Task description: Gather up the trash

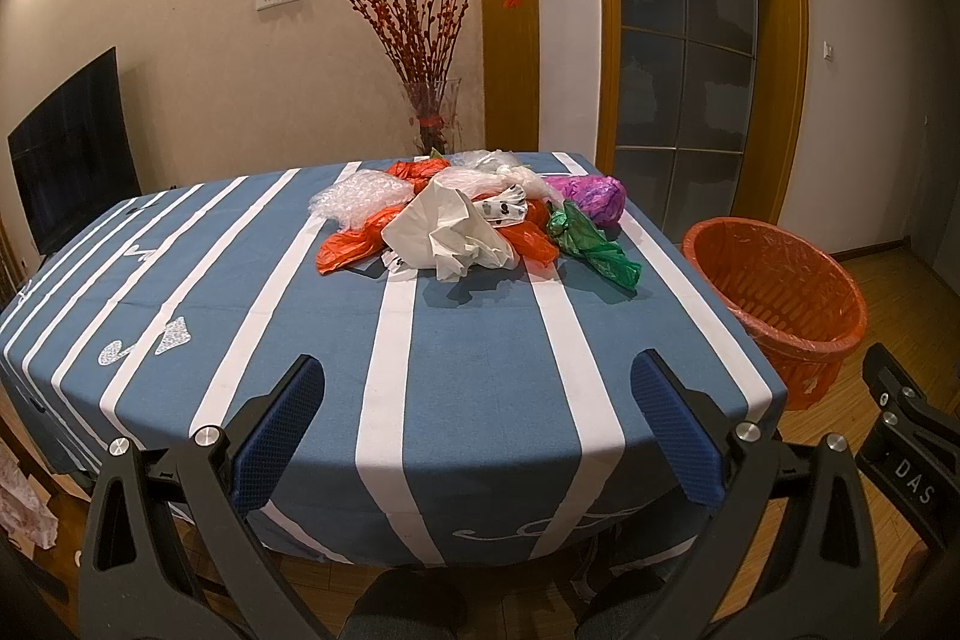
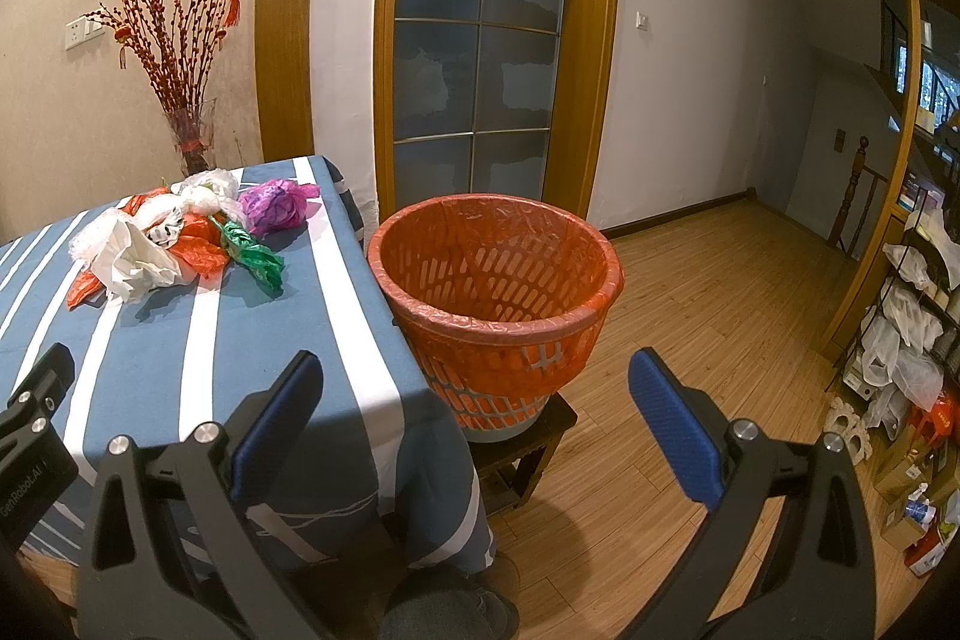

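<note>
A heap of crumpled plastic bags [image 1: 468, 214] lies at the far middle of the blue striped tablecloth [image 1: 474, 352]: white [image 1: 447, 232], orange [image 1: 348, 247], green [image 1: 591, 244], purple [image 1: 591, 196] and clear ones. The same heap [image 2: 174, 235] shows at the left in the right wrist view. An orange basket [image 2: 498, 298] lined with a red bag stands on a low stool beside the table's right edge, also seen as the basket [image 1: 780, 292]. My left gripper [image 1: 477, 382] hangs open over the table's near edge. My right gripper [image 2: 474, 382] is open in front of the basket, holding nothing.
A glass vase of red branches [image 1: 429, 112] stands behind the table against the wall. A dark screen [image 1: 72, 148] is at far left. Shelves with bags and boxes [image 2: 900, 340] line the right side. A glass door [image 2: 474, 40] and wooden floor [image 2: 690, 316] lie beyond the basket.
</note>
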A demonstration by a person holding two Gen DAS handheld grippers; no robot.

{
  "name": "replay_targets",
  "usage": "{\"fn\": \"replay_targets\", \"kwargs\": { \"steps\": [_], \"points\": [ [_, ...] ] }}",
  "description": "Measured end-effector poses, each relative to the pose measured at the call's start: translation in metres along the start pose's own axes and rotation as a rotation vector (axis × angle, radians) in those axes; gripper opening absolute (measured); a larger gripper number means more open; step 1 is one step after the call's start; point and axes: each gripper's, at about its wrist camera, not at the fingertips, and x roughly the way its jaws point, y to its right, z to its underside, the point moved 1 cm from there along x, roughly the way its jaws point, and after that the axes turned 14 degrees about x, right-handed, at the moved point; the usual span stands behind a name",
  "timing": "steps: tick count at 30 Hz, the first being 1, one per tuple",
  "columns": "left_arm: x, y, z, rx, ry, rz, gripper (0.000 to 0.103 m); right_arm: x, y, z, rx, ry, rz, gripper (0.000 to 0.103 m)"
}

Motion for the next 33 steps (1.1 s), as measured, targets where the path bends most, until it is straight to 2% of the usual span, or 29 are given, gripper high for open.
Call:
{"fn": "replay_targets", "kwargs": {
  "steps": [33],
  "points": [
    [-0.0038,0.001,-0.0023,0.0,-0.001,0.001,0.101,0.0008,-0.001,0.0,-0.001,-0.001,0.0,0.099]
  ]
}}
